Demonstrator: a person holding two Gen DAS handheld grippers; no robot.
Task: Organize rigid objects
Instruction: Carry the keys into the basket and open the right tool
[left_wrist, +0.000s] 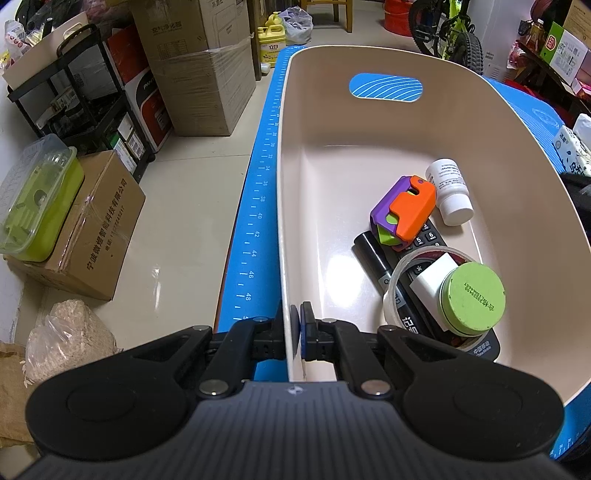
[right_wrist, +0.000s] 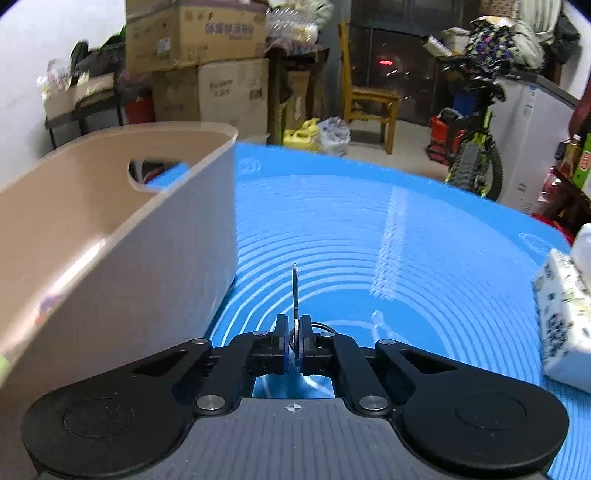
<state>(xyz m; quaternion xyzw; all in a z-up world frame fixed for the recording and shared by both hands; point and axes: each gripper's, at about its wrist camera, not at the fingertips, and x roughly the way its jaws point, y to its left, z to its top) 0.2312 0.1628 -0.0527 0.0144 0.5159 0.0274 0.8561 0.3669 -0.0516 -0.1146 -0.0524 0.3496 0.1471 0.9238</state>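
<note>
Firmly, both grippers are closed on something: one on the bin's wall, one on a key.

Left gripper (left_wrist: 295, 321) pinches the near left wall of the beige bin (left_wrist: 369, 129), one finger outside, one inside, with the wall between the pads. Inside the bin, toward its near right, lie a white bottle (left_wrist: 450, 192), an orange and purple toy (left_wrist: 404, 210), a black marker (left_wrist: 373, 258), a remote control (left_wrist: 428, 240), a tape roll (left_wrist: 391, 295), a white block (left_wrist: 432, 280) and a green-lidded jar (left_wrist: 472, 295). Right gripper (right_wrist: 294, 326) is narrowed on a thin metal key (right_wrist: 294, 288) with a ring, its blade pointing far, above the blue mat (right_wrist: 369, 229); the bin stands at its left, a tissue pack (right_wrist: 565, 317) at the right.
</note>
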